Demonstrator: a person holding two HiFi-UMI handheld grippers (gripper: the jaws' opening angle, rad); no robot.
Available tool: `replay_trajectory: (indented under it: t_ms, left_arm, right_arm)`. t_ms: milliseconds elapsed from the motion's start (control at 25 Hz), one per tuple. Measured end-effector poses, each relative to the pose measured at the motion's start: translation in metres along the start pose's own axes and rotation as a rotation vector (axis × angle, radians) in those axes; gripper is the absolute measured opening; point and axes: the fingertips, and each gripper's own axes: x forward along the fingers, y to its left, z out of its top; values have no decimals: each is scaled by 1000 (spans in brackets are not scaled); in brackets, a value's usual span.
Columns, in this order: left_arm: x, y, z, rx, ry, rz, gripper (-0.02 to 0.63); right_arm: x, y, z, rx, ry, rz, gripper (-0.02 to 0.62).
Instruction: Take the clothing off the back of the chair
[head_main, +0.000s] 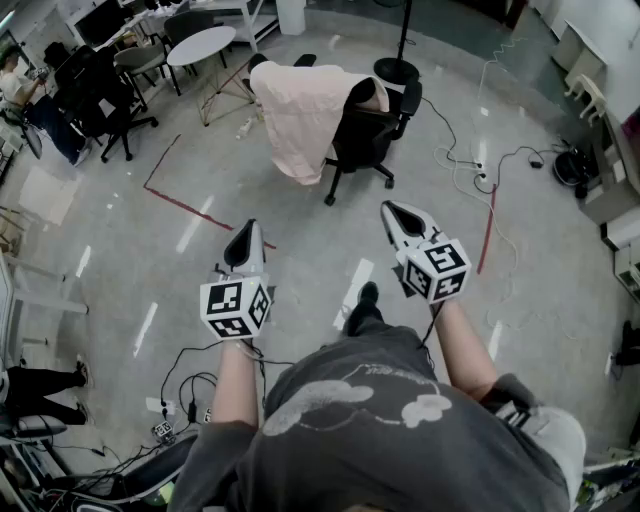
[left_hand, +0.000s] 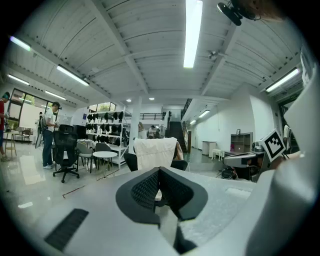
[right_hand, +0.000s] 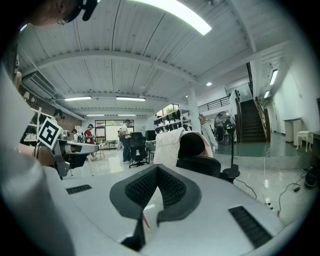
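Well ahead on the glossy grey floor (head_main: 300, 260), a black office chair (head_main: 375, 140) carries the pale pink clothing (head_main: 300, 115), draped over its back and hanging low. A round white table (head_main: 200, 45) stands beyond it. Loose cables (head_main: 470, 165) trail to the chair's right, and red tape (head_main: 185, 205) runs to its left. Both forearms reach forward, nearly level. The left gripper (head_main: 247, 228) and right gripper (head_main: 390, 210) have their jaws pressed together on nothing, well apart from the chair, and each bears a black-and-white marker cube.

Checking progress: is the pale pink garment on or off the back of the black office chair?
On. The pale pink garment lies draped over the backrest of the black office chair, hanging down one side.
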Motion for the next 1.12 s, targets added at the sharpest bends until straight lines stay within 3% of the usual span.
replay_trajectory:
  t_ms: [680,1120]
  left_arm:
    - [8,16,-13,-22,28,6,0]
    - [95,14,9,13,5,-28,0]
  right_arm:
    - [15,-7,1,42,-16,-16,-8]
    - [58,-78,10,78,-36,-17,-8]
